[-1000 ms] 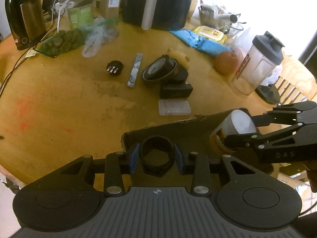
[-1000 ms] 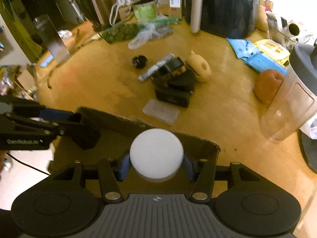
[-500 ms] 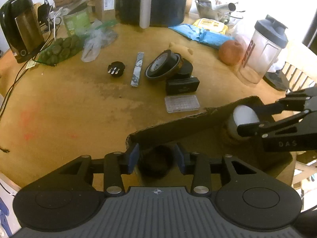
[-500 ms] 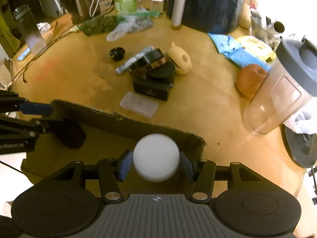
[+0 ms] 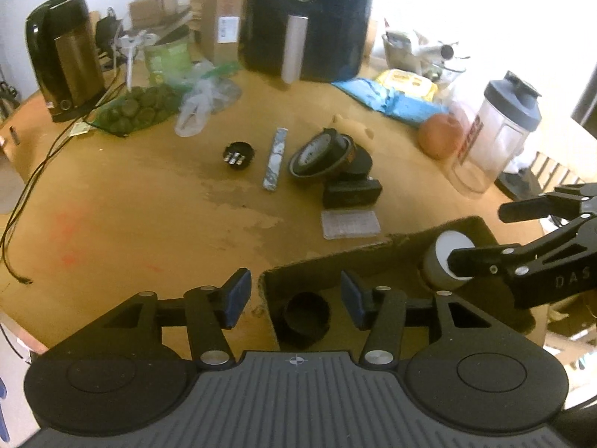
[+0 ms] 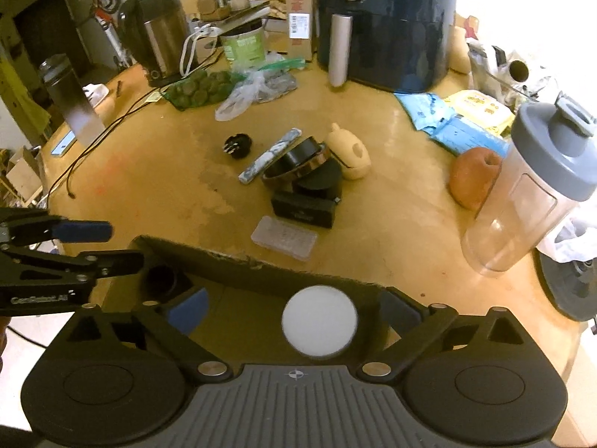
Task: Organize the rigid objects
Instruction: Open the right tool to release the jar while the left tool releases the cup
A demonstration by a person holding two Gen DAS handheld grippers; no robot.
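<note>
Cardboard box [image 5: 377,261] with black ring [image 5: 306,313] and white-capped jar [image 6: 319,325] inside, between opening jaws of each hand-held gripper, ungripped.

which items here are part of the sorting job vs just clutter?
In the job:
- cardboard box
- black ring, in the box
- white-capped jar, in the box
- tape rolls
- black case
- clear plastic case
- black plug
- flat stick

Clutter:
- kettle
- air fryer
- shaker bottle
- apple
</note>
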